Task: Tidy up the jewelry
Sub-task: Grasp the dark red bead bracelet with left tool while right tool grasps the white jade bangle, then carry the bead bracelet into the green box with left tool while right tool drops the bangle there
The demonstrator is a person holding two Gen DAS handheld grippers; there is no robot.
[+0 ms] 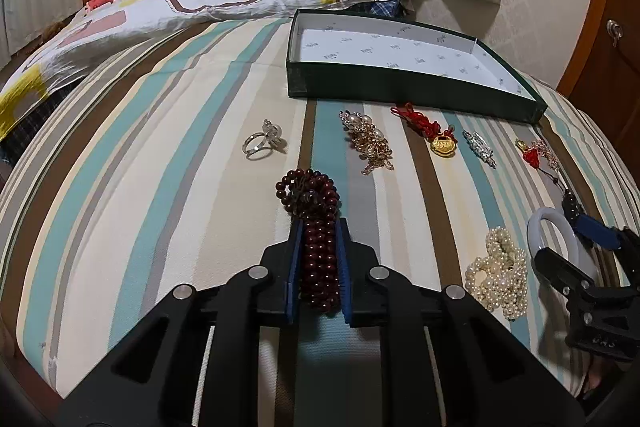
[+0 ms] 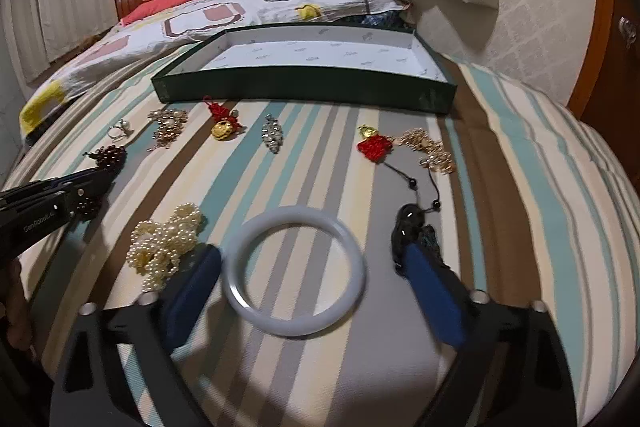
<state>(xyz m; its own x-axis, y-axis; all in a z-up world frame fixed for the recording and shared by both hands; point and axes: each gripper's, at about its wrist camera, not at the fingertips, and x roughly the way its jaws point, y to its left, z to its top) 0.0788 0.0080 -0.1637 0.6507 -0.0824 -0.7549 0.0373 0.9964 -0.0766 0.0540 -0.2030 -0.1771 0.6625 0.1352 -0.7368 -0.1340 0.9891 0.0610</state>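
Left wrist view: the left gripper (image 1: 318, 255) is clamping its blue pads on the dark red bead bracelet (image 1: 314, 227). The bracelet's long axis is running straight along the fingers, with its far loop protruding beyond the fingertips and resting on the striped bedcover (image 1: 160, 187). The green box (image 1: 400, 91), open and empty, is lying straight ahead and slightly to the right, beyond the row of loose jewelry. The right gripper is showing at the right edge, beside the white bangle (image 1: 536, 231).

Right wrist view: the right gripper (image 2: 316, 279) is standing wide, with nothing pressed. The white bangle (image 2: 294, 271) is lying flat between the two fingers, closer to the left finger (image 2: 196, 291). The right finger (image 2: 432, 291) is touching or overlapping a black pendant (image 2: 408, 231). The pearl strand (image 2: 168, 243) is lying just left. The green box (image 2: 304, 87) is lying directly ahead.
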